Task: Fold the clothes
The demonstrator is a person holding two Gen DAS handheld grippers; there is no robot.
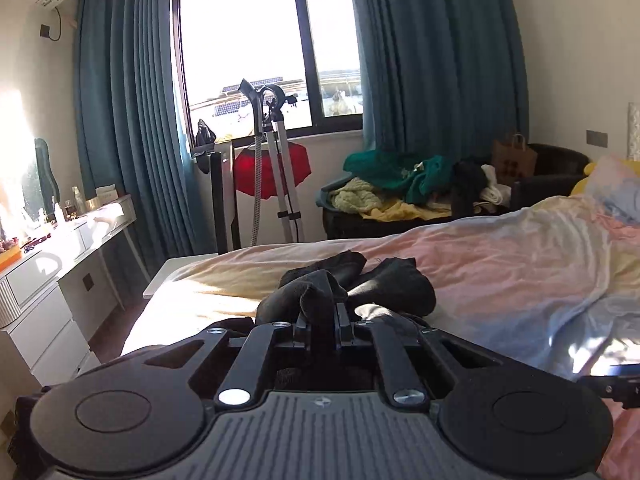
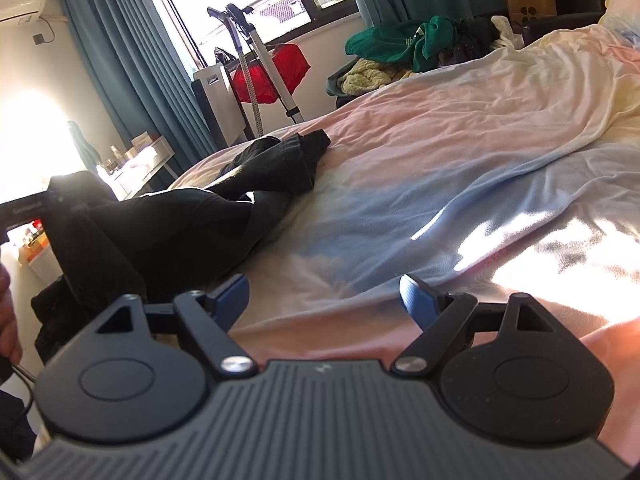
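Gripping a fold of the crumpled black fabric garment (image 1: 320, 300), the left claw (image 1: 325, 312) has its fingers drawn together with the cloth bunched between them; no earlier view is on hand to compare. The garment lies on the bed with the pastel pink, blue and yellow cover (image 1: 520, 264), near its foot edge, spread from the claw outward in dark folds; part of it hangs over the bed's edge in the right wrist view (image 2: 168, 232). The right claw (image 2: 324, 296) stands with its blue-padded fingers (image 2: 416, 300) wide apart, nothing between them, low over bare bedcover just beside the garment. A heap of green and yellow clothes (image 1: 400, 184) sits beyond the bed, under the window with teal curtains (image 1: 432, 52); a white worktop with bottles (image 1: 80, 224) runs along the left wall.
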